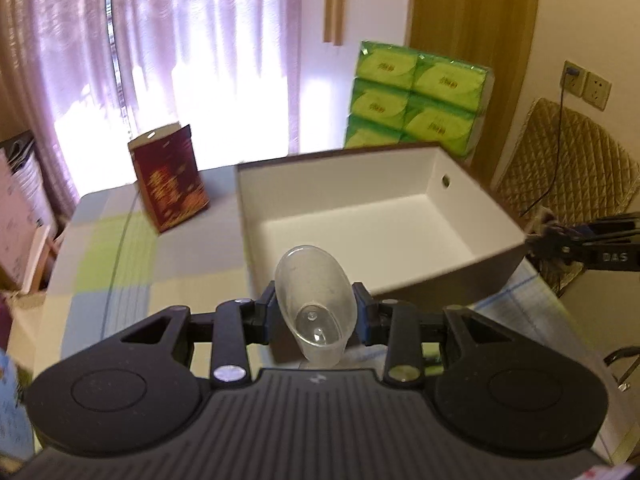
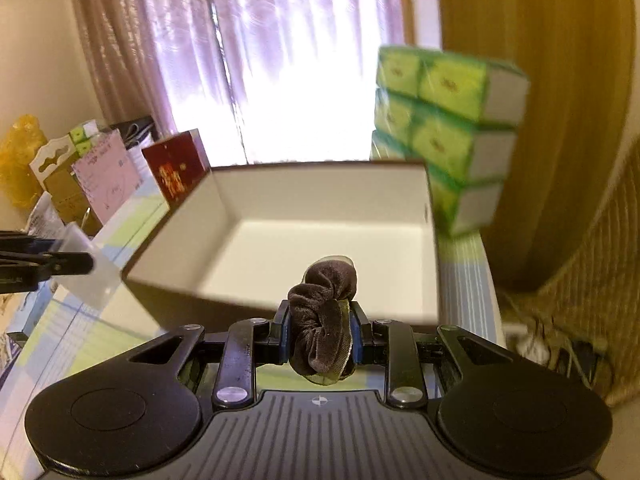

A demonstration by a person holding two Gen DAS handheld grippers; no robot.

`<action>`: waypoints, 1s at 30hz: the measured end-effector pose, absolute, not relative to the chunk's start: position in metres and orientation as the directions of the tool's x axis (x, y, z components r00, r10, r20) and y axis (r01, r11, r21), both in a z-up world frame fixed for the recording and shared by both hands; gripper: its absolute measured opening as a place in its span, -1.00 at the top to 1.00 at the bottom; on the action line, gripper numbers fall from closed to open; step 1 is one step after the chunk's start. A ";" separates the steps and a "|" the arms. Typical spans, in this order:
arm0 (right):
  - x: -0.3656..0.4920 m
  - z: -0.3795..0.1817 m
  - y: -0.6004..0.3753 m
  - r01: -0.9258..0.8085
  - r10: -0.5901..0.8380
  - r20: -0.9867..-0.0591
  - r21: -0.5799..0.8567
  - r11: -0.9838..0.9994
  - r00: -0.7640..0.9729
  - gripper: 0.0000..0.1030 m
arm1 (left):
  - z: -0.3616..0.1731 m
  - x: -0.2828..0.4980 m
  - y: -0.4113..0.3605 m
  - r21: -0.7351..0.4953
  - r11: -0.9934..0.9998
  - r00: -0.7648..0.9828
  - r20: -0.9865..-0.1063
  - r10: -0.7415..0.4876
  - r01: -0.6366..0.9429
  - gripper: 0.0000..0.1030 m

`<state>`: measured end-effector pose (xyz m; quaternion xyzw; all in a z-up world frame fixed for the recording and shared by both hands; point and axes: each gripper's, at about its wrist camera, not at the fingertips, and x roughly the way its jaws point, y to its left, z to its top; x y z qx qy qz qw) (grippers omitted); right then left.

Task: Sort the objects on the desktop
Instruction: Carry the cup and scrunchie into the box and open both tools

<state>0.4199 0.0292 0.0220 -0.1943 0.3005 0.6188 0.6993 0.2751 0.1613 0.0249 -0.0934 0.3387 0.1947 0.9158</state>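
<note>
The left gripper [image 1: 316,312] is clamped on a small clear plastic cup [image 1: 312,300], its pads pressing the cup's side walls near the base, with the mouth tipped forward and away from the camera. The cup looks light, thin-walled and smooth, so it probably slips easily and could flex or crack under a hard squeeze; a hold low on the wall, where the base stiffens it, seems the safest, and that is about where the pads sit.

The right gripper [image 2: 320,332] is clenched on a dark brown velvet scrunchie [image 2: 322,320], bunched between the blue pads with folds spilling above and below. It is soft, light and unbreakable; it compresses a great deal, so the grip can be firm, and the fabric should cling and not slide. A pinch through the thick part of the gathered ring suits it.

Just beyond both grippers stands an open white-lined box [image 1: 360,216], with no contents visible inside, on a checked tablecloth [image 1: 120,248]. Both objects hang near its front rim, apparently not yet over the interior.

Farther off, a dark red carton [image 1: 170,176] stands left of the box, and green tissue packs [image 1: 416,96] are stacked behind it, before pale curtains [image 1: 180,40].
</note>
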 end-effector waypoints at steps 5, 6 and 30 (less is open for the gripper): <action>0.426 0.021 0.070 -0.987 0.734 -0.678 0.098 0.128 0.028 0.52 | 0.022 0.324 0.168 -0.065 0.922 0.700 -0.672 0.242 -0.381 0.39; 0.427 0.018 0.075 -0.987 0.728 -0.685 0.099 0.126 0.025 0.52 | 0.020 0.335 0.169 -0.068 0.926 0.696 -0.681 0.229 -0.372 0.39; 0.449 -0.051 0.146 -0.996 0.538 -0.843 0.042 0.075 0.005 0.51 | -0.066 0.462 0.191 -0.199 0.897 0.493 -0.870 0.023 -0.394 0.39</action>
